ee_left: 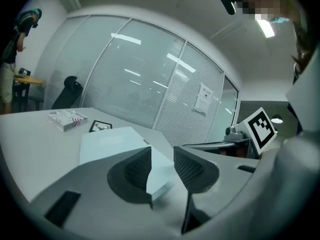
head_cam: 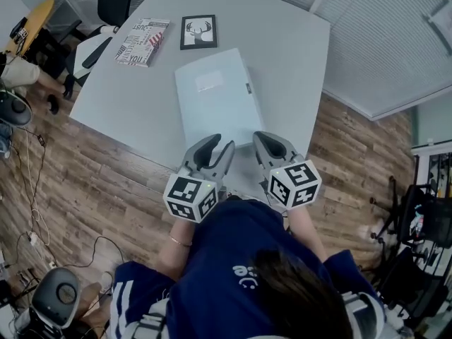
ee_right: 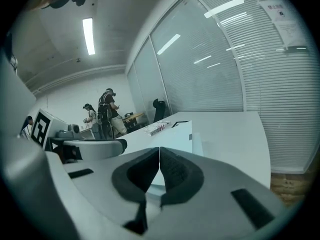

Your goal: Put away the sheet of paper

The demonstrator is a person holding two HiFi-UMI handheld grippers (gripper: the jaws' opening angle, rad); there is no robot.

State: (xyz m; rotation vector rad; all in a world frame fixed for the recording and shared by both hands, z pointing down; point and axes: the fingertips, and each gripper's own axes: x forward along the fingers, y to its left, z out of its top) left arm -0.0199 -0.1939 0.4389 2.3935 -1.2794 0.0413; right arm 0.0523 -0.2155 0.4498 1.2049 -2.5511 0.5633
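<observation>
On the grey table (head_cam: 296, 55), left to right: a booklet (head_cam: 142, 42) with "JUST" legible on its printed cover; a black-framed stag picture (head_cam: 198, 32); and a flat, pale blue rectangular folder (head_cam: 219, 108). The folder is smooth, with a white label (head_cam: 209, 82) too small to read and a small clasp (head_cam: 248, 88) on its right edge. The sheet cannot be told apart from the folder, which lies closed mid-table, one short edge towards the person. Over that edge, the left gripper (head_cam: 222, 144) holds its ribbed pads well apart, gripping nothing. The right gripper (head_cam: 261, 138) has its pads pressed together, nothing visible between them.
</observation>
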